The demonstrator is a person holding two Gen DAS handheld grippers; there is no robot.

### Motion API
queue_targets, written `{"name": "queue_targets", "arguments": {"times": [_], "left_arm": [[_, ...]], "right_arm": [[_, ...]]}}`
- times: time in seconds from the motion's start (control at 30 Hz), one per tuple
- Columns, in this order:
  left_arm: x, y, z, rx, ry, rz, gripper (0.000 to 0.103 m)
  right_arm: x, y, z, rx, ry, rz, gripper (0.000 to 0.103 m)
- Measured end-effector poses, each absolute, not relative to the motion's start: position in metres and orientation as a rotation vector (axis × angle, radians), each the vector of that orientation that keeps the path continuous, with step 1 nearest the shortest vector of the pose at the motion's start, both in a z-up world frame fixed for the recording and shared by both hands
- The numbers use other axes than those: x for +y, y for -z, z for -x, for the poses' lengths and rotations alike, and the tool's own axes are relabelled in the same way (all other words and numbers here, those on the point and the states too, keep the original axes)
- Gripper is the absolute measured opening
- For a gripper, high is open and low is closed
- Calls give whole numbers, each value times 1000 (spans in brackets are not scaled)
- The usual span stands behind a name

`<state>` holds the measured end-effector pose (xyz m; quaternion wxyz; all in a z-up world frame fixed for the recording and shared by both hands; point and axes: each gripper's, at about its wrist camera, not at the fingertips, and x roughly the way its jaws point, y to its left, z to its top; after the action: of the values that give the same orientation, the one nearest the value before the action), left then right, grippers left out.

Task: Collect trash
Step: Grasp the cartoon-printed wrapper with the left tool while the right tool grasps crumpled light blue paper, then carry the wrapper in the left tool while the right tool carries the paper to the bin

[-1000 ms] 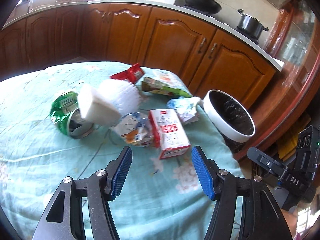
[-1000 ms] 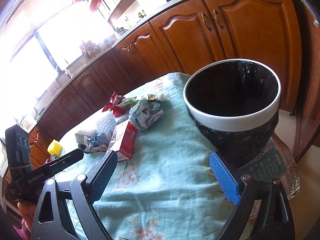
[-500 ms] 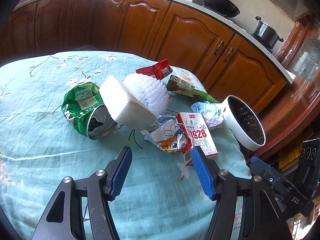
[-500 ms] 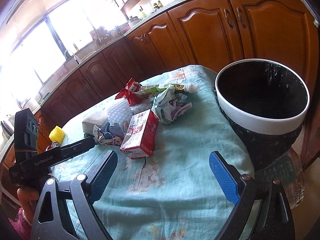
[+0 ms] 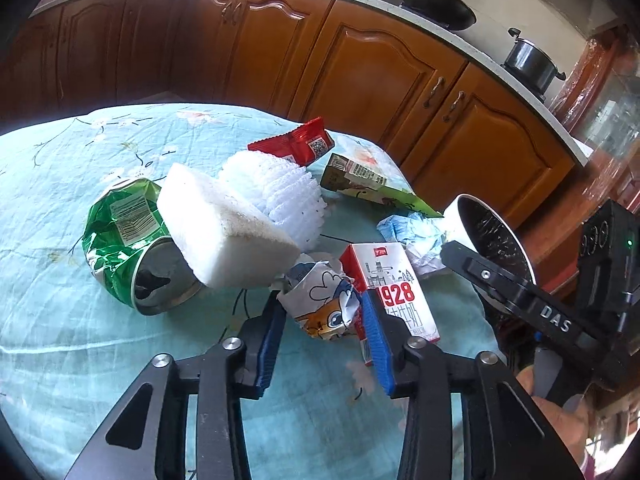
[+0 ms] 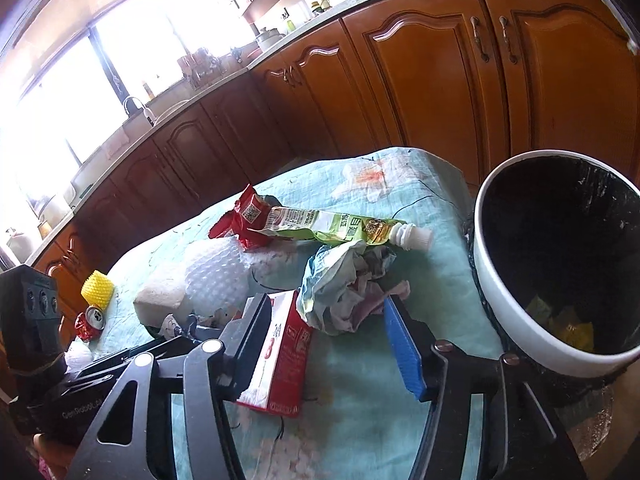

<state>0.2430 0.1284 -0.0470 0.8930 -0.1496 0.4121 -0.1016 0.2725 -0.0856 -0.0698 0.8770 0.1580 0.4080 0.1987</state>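
Observation:
On the teal tablecloth (image 5: 72,344) lies a pile of trash. My left gripper (image 5: 322,312) is closing, its blue pads touching both sides of a crumpled cartoon wrapper (image 5: 324,308). Beside it lies a red-and-white milk carton (image 5: 394,292). My right gripper (image 6: 326,316) is closing too, with a crumpled pale-blue paper ball (image 6: 344,284) and the carton's end (image 6: 286,360) between its jaws; the pads do not press them. A white foam block (image 5: 224,228), white foam net (image 5: 280,196), crushed green can (image 5: 124,240), red packet (image 5: 296,144) and green spout pouch (image 6: 332,224) lie behind.
A white-rimmed bin with a black liner (image 6: 520,344) stands at the table's right edge, with some scraps inside. A yellow foam net (image 6: 97,288) and a crushed red can (image 6: 90,322) lie at the far left. Wooden cabinets (image 5: 360,68) run behind the table.
Both grippers have moved forward into the trash pile and narrowed their jaws. The left pads now flank the cartoon wrapper; the right jaws now straddle the paper ball.

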Motion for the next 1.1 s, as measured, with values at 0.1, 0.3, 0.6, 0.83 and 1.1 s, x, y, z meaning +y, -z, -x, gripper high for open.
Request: {"name": "queue_targets", "arguments": {"times": [0.1, 0.3, 0.6, 0.83, 1.1], "left_arm": [[127, 46, -242, 845, 219, 300, 30], [129, 40, -232, 823, 252, 307, 23], [118, 10, -202, 748, 354, 295, 23], [98, 1, -201, 732, 405, 262, 23], [67, 6, -216, 751, 446, 233, 23]], "right_arm": [[-81, 77, -279, 876, -425, -317, 16], [-84, 69, -258, 843, -444, -295, 12], [-114, 53, -226, 811, -439, -346, 12], [-142, 47, -208, 789, -388, -368, 12], [-181, 46, -200, 773, -316, -401, 12]]}}
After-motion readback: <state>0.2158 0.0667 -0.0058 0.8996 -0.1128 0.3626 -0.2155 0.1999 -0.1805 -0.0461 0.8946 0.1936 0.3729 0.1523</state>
